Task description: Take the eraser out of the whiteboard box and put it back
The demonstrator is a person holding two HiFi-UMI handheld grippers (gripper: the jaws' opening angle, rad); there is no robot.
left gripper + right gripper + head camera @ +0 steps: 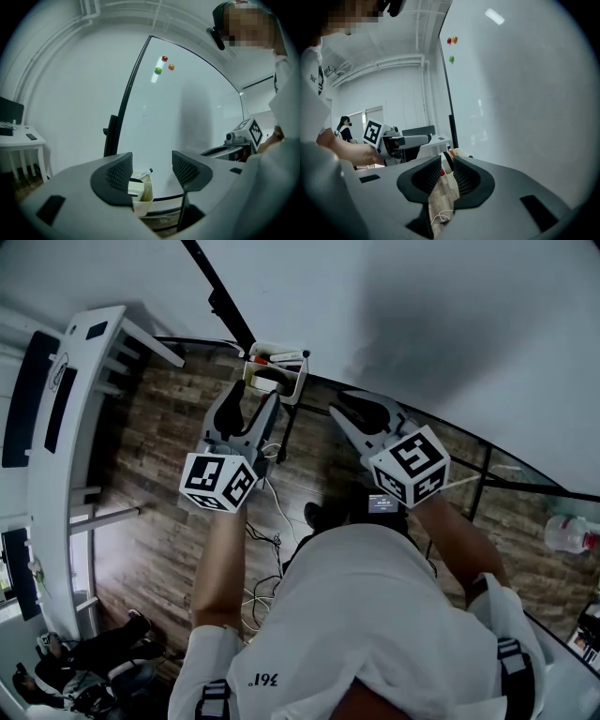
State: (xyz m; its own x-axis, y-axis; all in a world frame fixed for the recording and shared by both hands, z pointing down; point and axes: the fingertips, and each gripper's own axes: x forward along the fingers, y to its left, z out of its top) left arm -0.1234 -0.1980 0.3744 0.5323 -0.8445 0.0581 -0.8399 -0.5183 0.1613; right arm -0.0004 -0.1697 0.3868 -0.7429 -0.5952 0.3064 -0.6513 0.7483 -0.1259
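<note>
Eraser (266,380) sat in neither tongs: left tongs (152,169) gaped empty, right tongs (447,168) stood narrowly parted and empty, both just short of the whiteboard box (143,194), where it showed dark, at the lower corner of the whiteboard (422,315) above open floor (159,474).

"What's the room like?"

"White walls (61,84), pipes (384,64) running just under the ceiling, and a dark wood-plank floor (169,437) with loose cables (277,510) lying on it."

"Any furniture?"

"A long white table (47,474) on the left, with a dark monitor (9,110) on it. A black-framed whiteboard (187,108) carries red, green and orange magnets (158,71) near its top, and a light strip (494,16) is reflected there."
</note>
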